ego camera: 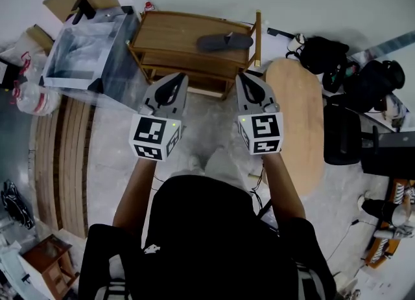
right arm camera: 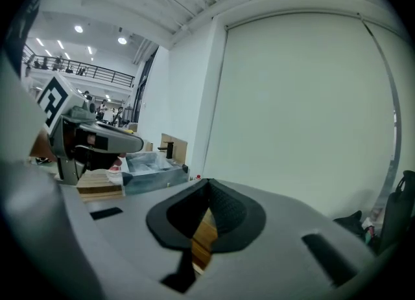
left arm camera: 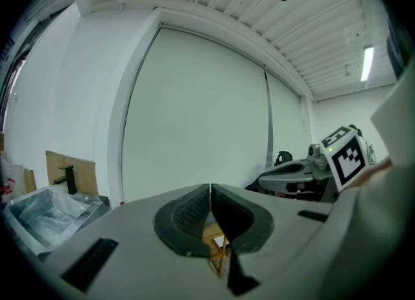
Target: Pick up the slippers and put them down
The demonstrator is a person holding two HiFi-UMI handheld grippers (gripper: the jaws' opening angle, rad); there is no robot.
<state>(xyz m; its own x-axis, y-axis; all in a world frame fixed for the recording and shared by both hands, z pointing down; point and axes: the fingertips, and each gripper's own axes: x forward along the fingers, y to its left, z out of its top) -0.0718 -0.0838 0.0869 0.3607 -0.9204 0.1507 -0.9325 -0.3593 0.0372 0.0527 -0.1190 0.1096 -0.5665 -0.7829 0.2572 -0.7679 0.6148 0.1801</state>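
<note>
Risk: left tongs point(ego camera: 179, 78) and right tongs point(ego camera: 242, 78), both pinched shut and empty, would probably shove the dark slipper point(ego camera: 224, 41) off its wooden rack point(ego camera: 170, 39) unless opened first.

A dark grey slipper point(ego camera: 224, 41) lay on the far brown wooden rack point(ego camera: 170, 41); the left gripper point(ego camera: 177, 78) and the right gripper point(ego camera: 244, 78) pointed toward it.

Low wooden rack point(ego camera: 170, 41): single dark slipper point(ego camera: 224, 41) flat on top shelf, toward right end.

Warehouse-like workshop hall: mezzanine railing point(right arm camera: 78, 69), stacked planks point(ego camera: 61, 162), plastic-wrapped crate point(ego camera: 91, 49), bags point(ego camera: 322, 54) on floor point(ego camera: 113, 153).
</note>
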